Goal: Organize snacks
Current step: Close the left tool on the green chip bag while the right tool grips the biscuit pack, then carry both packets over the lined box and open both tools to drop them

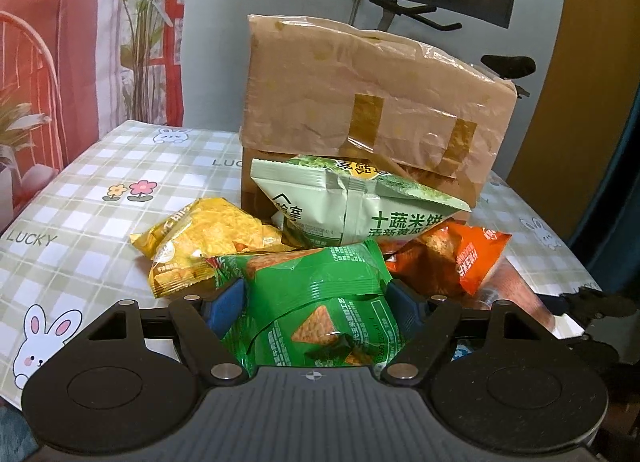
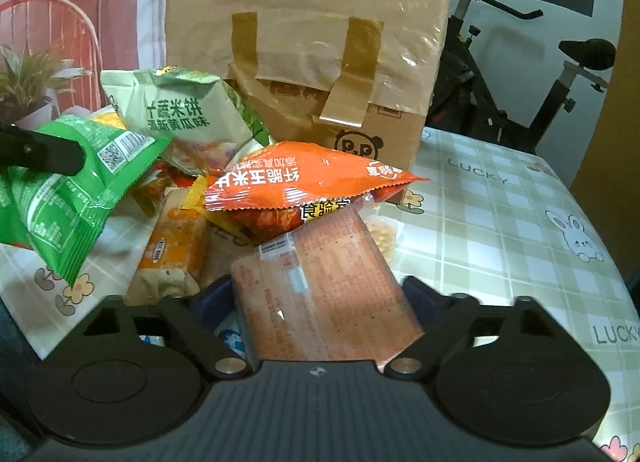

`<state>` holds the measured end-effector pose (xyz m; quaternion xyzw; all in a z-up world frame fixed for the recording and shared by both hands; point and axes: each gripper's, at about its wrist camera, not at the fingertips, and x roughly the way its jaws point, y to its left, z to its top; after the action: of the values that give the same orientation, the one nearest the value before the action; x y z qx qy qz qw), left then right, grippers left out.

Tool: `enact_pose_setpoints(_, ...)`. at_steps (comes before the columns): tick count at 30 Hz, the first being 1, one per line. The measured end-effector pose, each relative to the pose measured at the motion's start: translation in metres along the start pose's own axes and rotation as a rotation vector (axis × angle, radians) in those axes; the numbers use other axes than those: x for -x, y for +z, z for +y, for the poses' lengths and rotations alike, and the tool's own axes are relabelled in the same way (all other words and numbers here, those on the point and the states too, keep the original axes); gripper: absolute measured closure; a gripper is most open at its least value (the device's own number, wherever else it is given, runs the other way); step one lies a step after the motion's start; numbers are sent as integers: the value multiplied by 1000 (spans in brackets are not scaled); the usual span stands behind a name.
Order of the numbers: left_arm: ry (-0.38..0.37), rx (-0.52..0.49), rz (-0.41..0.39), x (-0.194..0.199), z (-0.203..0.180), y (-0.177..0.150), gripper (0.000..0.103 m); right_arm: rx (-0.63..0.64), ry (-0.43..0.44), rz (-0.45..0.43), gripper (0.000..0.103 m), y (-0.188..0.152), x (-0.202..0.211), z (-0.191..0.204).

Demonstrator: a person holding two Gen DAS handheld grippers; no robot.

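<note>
Left gripper (image 1: pixel 316 294): closed on a bright green snack bag (image 1: pixel 320 302), blue pads pressing in at both sides so the foil creases between them. Seen from the right wrist view, the same bag hangs clear of the table (image 2: pixel 500 221) (lifted, I judge, so it can be carried off the pile without dragging its neighbours).

Right gripper (image 2: pixel 320 298): jaws fairly wide, straddling a flat orange-pink packet (image 2: pixel 320 282). The packet lies between the fingers; whether the pads actually press on it cannot be told, as motion blur hides the edges. No earlier view to say more.

Outward from the grippers: the snacks sit in one loose heap in front of a taped cardboard box (image 1: pixel 360 101). A pale green rice-cracker bag (image 1: pixel 352 205) leans against the box front, a yellow chip bag (image 1: pixel 200 246) lies to the left of the heap, and an orange bag (image 2: pixel 304 181) rests on top of the flat packet's far end, touching it.

Judgement: that overlap matters (pulling the packet may tip the orange bag). Sorting looks barely begun, since nearly everything is in the pile. The checked cloth around it is free for laying bags out.
</note>
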<state>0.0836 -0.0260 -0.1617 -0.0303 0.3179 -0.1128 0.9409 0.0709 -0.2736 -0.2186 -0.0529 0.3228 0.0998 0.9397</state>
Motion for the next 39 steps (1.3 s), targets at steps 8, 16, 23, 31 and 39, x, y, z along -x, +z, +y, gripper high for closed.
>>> enact_pose_setpoints(8,20,34,-13,8,6,-1,24,-50,-2,16,22,-3,23,-12)
enact_pose_setpoints(16,40,37,-67,26,9,2,24,-85,-68,-59,23,1,43,-18)
enact_pose_setpoints(23,94,97,-102,41,22,5,24,-86,-95,-33,23,1,42,-18)
enact_pose_setpoints(31,138,71,-223,60,24,21,24,-99,-125,-98,23,10,57,-21)
enact_pose_setpoints(39,161,-56,-339,68,15,60,24,-130,-123,-215,23,37,79,-33)
